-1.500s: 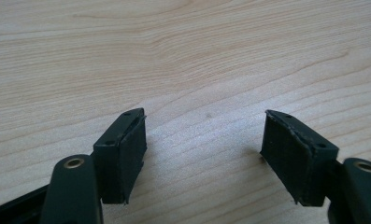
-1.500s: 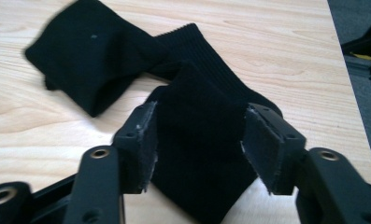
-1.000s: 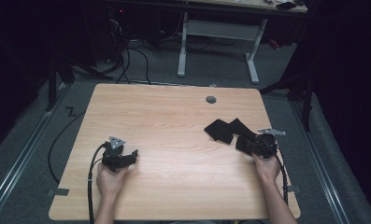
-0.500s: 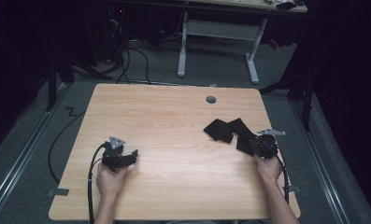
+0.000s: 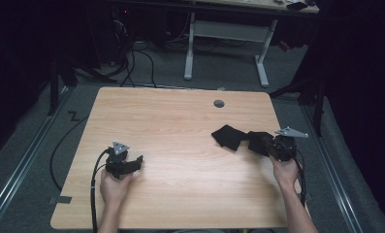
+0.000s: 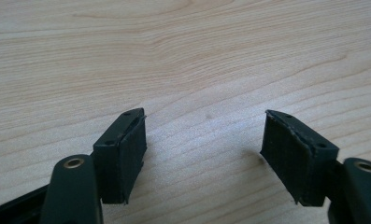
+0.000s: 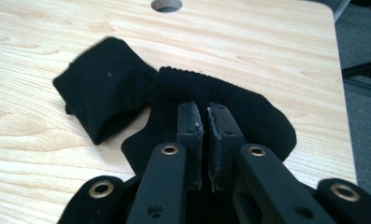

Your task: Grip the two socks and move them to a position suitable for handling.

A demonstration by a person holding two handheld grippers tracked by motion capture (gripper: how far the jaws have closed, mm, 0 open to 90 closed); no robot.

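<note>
The right hand-held gripper has just closed its jaws, pinching a fold of the black sock near the table's right edge. The left hand-held gripper, jaws apart and holding nothing, rests near the front-left corner.

Right gripper rising from the bottom centre of the frame, jaws drawn nearly together after just closing, a thin fold of black sock pinched between the pads. Ribbed knit bunched up around and behind the jaw tips, spreading to the right of centre and down toward the lower left. Second black sock lying folded in the upper left, touching the first at its right edge. Light wooden table beneath both, with a round cable hole at the top edge. Grey floor along the right side of the frame
</note>
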